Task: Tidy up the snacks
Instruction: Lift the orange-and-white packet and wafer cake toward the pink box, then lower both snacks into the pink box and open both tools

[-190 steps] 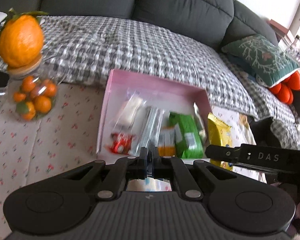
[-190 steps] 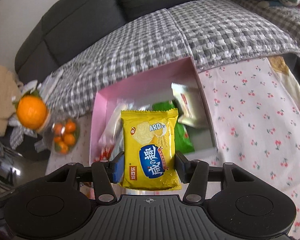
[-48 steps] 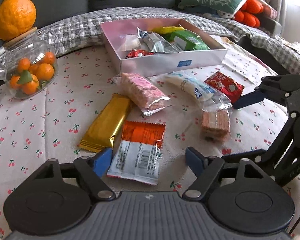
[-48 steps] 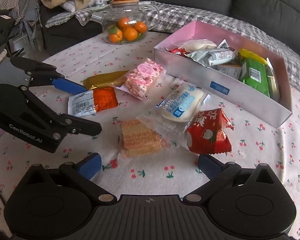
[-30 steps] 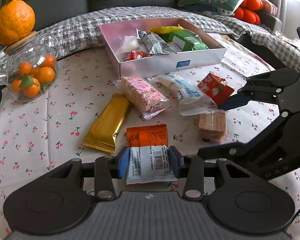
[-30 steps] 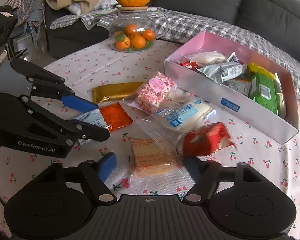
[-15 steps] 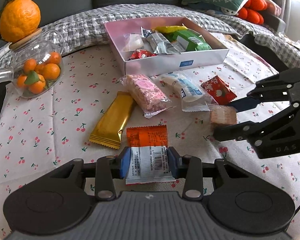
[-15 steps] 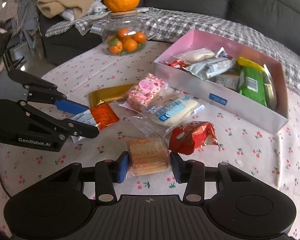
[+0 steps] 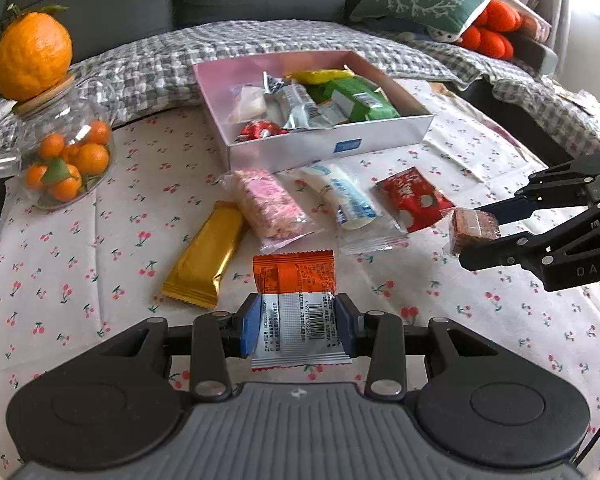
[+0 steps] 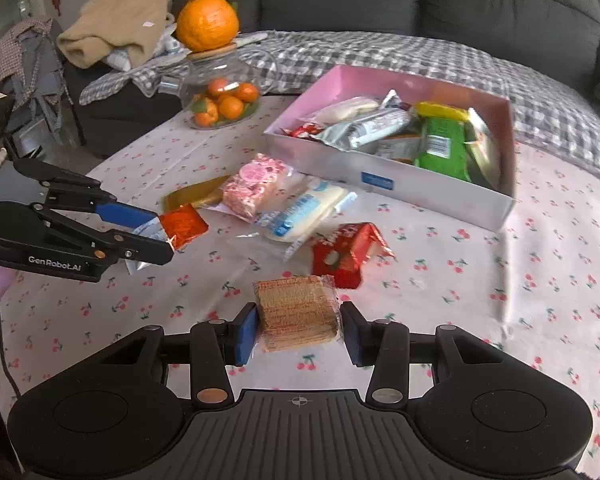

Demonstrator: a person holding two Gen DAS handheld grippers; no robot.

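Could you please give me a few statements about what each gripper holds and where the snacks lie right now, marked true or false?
1. The left gripper is shut on the orange-and-white packet. True.
2. The right gripper is open and empty. False: it is shut on the wafer pack.
3. The gold bar lies inside the pink box. False: it lies on the tablecloth, outside the box.
4. The green packet is in the pink box. True.
5. A large orange sits on the lid of the glass jar. True.
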